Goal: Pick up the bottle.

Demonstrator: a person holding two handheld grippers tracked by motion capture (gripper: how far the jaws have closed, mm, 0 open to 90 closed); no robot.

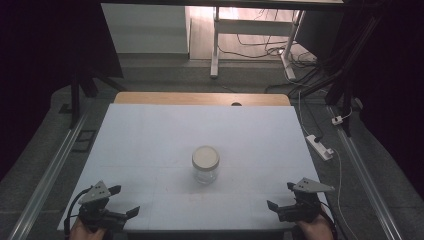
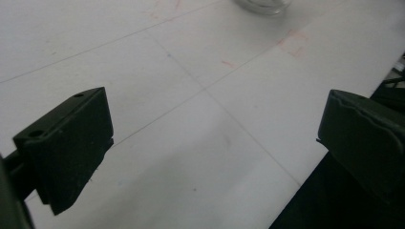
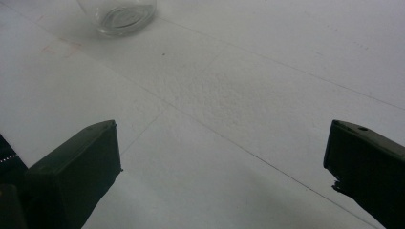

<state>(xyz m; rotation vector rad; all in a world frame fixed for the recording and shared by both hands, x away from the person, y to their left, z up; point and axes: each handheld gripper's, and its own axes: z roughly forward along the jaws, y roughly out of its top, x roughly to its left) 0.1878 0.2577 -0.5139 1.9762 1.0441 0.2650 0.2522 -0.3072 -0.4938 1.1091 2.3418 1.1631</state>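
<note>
Glass jar (image 1: 205,170) with a pale lid is standing upright at the middle of the white table (image 1: 150,145). Left gripper (image 1: 125,201) is being held near the table's front left corner, right gripper (image 1: 281,195) near its front right, both well apart from the jar, jaws spread wide and gripping nothing.

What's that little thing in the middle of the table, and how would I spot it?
Look at the white table. Near its middle, between and beyond the two claws, stands a small clear glass jar. Its round tan lid marks it out; nothing else stands on the sheet.
</note>
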